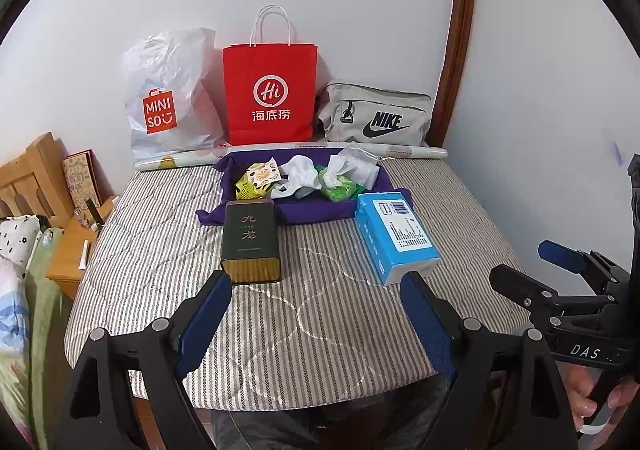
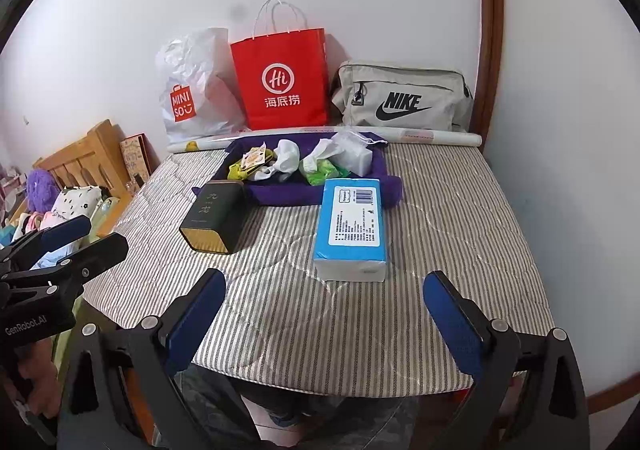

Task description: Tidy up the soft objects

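Blue-padded hand-held gripper [image 1: 316, 292] gapes wide, empty.

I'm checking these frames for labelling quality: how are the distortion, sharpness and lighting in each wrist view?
Left wrist view: strong fisheye bending, the brown door frame curves, corners vignetted black; red paper bag logo sharp; soft even light, no glare. Right wrist view: same bowing, striped mattress edge curved; blue tissue pack label legible only as blocks; a faint smudge on the wall above the bag.
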Available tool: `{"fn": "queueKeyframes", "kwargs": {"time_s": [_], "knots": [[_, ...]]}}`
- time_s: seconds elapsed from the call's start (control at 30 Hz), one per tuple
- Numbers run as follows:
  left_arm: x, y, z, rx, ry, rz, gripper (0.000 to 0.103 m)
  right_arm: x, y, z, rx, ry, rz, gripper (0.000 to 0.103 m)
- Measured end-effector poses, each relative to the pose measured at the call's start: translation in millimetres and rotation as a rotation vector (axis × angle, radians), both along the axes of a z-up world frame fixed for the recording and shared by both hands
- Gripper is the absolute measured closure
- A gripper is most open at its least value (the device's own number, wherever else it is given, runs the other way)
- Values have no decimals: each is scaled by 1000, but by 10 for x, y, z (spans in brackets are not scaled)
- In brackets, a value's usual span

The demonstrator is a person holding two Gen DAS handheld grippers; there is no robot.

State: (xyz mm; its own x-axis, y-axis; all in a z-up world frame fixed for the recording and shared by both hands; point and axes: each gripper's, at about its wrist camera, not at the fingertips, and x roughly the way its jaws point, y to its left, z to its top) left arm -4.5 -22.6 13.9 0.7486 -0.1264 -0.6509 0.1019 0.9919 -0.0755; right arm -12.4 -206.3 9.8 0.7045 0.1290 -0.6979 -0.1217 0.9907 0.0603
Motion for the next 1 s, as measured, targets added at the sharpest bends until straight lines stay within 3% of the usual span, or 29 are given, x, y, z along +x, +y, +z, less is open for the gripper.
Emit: {"fn": "queueKeyframes", "kwargs": {"time_s": [1.0], "knots": [[-44,5,5,0,0,2,18,-19,-22,41,4,-11,1,5]]}}
